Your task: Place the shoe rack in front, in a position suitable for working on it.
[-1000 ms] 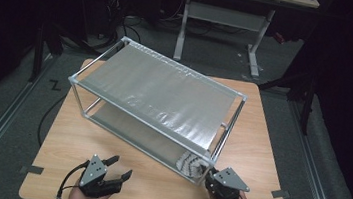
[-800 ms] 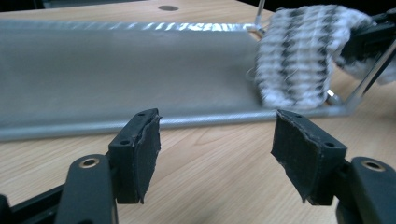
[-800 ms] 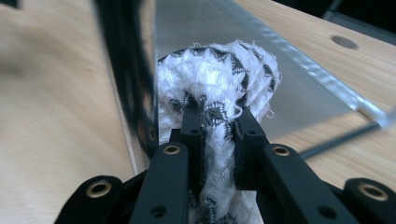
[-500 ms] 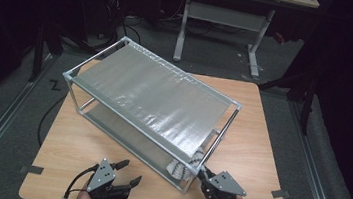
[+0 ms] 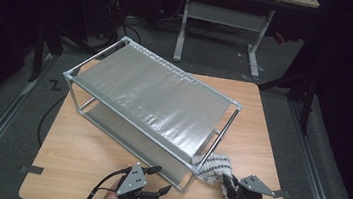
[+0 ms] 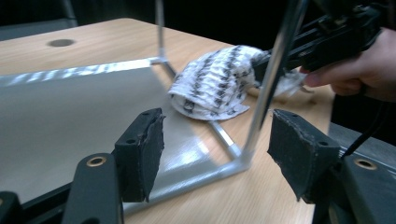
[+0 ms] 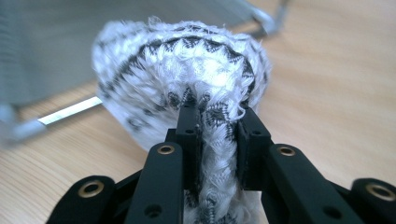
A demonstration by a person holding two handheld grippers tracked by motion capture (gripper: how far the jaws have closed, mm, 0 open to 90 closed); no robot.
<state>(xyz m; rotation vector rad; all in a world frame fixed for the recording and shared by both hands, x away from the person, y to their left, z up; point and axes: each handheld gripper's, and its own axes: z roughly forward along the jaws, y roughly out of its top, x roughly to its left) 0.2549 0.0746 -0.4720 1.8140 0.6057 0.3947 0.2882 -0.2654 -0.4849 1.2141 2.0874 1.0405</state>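
Seen from the high view, a two-tier rack of silver metal tubes with grey fabric shelves [image 5: 146, 101] stands askew on the pale wooden counter [image 5: 82, 154], and a rolled white knitted cloth with a black zigzag pattern [image 5: 213, 166] lies at the rack's near right corner, half on the lower shelf's end. The right tongs [image 5: 229, 182] meet the cloth's near end; the left tongs [image 5: 160, 179] hover spread just before the rack's near corner post. In the left gripper view, the left tongs [image 6: 217, 151] stand wide apart with nothing between them, the corner post rising ahead and the cloth [image 6: 212, 84] beyond it. In the right gripper view, the right tongs [image 7: 218, 140] pinch a thick fold of the cloth [image 7: 187, 60]; their jaws have just been easing apart, yet the fold is between the pads. The cloth looks light, soft and floppy, likely to sag and snag on the post, so a bunched fold near its middle seems the safest hold.
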